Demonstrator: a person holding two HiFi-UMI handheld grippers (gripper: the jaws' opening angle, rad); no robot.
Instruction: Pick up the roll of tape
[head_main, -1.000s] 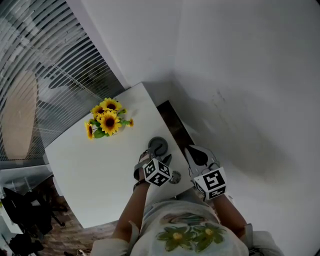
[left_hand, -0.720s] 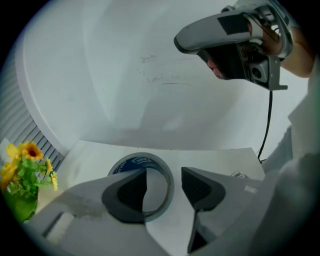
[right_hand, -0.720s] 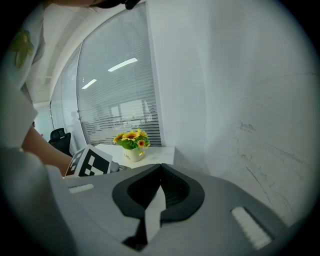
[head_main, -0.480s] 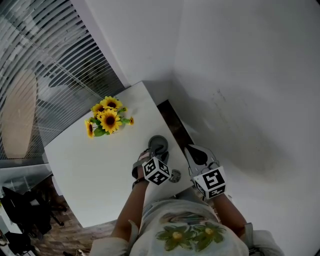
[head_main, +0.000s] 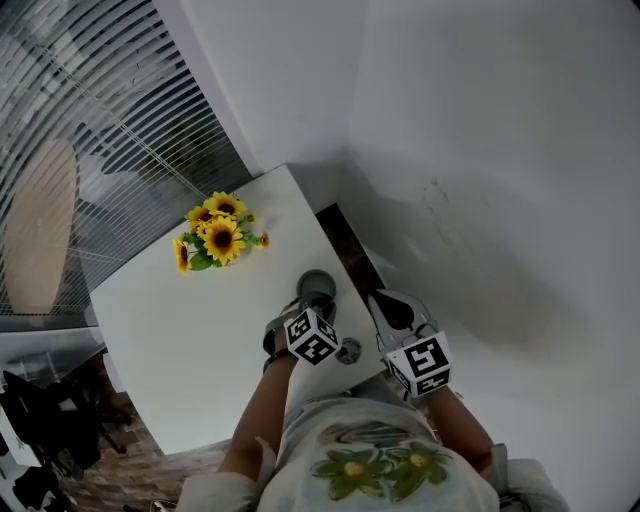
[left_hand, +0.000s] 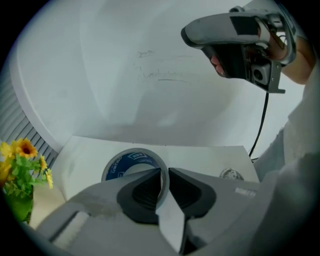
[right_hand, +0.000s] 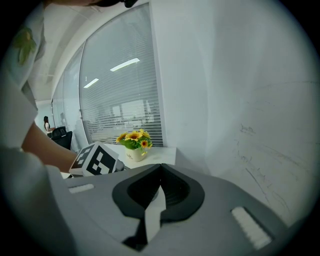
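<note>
A grey roll of tape (head_main: 316, 284) with a blue-printed core lies flat on the white table (head_main: 180, 320) near its right edge. In the left gripper view the roll of tape (left_hand: 131, 162) has its near wall between the jaws of my left gripper (left_hand: 164, 172), one jaw inside the ring and one outside. These jaws have just been closing and now pinch that wall. In the head view my left gripper (head_main: 312, 305) points steeply down onto the roll. My right gripper (head_main: 380, 298) hovers beside the table's right edge, shut and empty; in its own view my right gripper (right_hand: 161, 167) has its jaws meeting.
A small pot of sunflowers (head_main: 218, 238) stands at the table's far left part. A small round metal disc (head_main: 349, 351) lies on the table near the front right corner. White walls close in on the right; slatted blinds run behind the table.
The left gripper's jaws have drawn together on the tape roll's near wall. Both hands have stayed in place.
</note>
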